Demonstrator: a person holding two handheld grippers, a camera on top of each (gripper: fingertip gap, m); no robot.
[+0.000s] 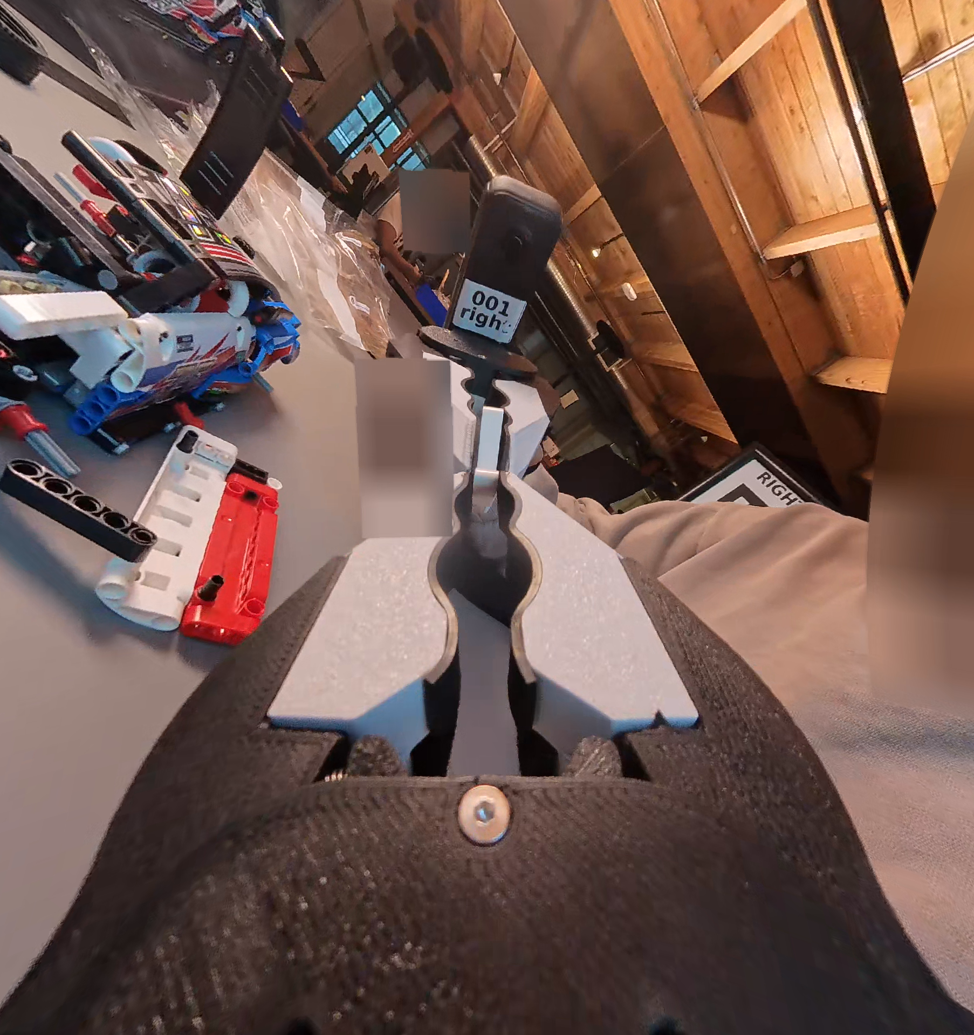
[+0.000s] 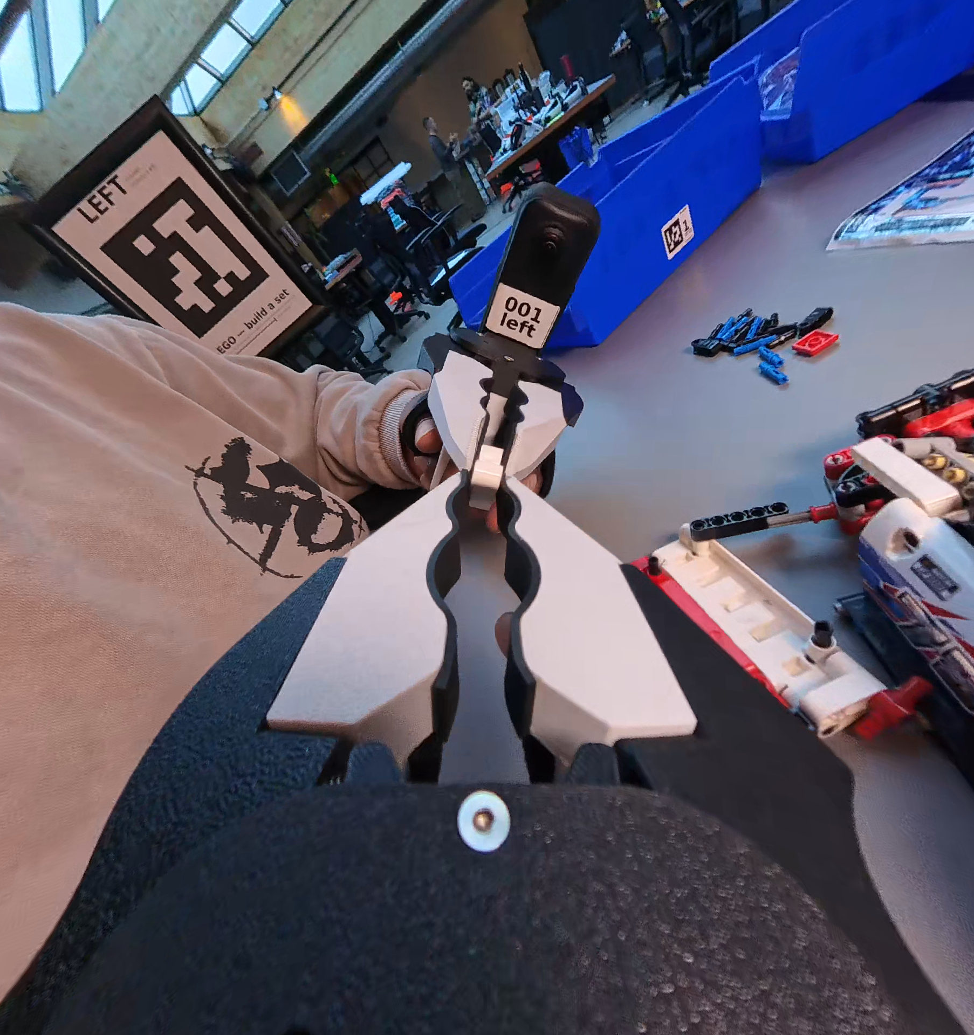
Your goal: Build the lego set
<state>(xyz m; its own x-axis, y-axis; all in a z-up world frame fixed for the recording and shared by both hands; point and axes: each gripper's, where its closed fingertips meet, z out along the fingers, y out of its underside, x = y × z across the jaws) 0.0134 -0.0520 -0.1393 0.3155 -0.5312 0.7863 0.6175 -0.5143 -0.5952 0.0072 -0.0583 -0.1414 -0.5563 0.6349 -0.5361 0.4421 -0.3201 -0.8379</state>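
Facing each other tip to tip above the grey counter [image 1: 137, 700], the two grippers meet over one small white Lego piece [image 2: 487, 476]. In the right wrist view the right gripper [image 2: 483, 493] has its fingers [image 2: 395, 605] nearly closed, their tips clenched on the near end of that white piece, while the left gripper [image 2: 493, 414] beyond pinches its far end; how far the piece reaches into either grip is hidden. In the left wrist view the left gripper [image 1: 483, 493] likewise has its tips drawn onto the white piece [image 1: 487, 448], with the right gripper [image 1: 485, 392] opposite, largely masked by a blur patch and its own camera mount. A beige sleeve [image 2: 137, 476] fills the left of the right wrist view, and the hand holding the left gripper is mostly covered by its cuff.

On the counter, the partly built Lego car [image 1: 137, 313] lies to the left in the left wrist view, cut off by the frame edge; the same car [image 2: 933, 537] is cropped at the right edge in the other view. Near it lie a white panel beside a red panel [image 1: 232, 560], with a black beam [image 1: 76, 507] resting across the white one. Loose blue and black pins [image 2: 753, 341] sit farther off, too small to make out singly, near a blue bin [image 2: 641, 224].
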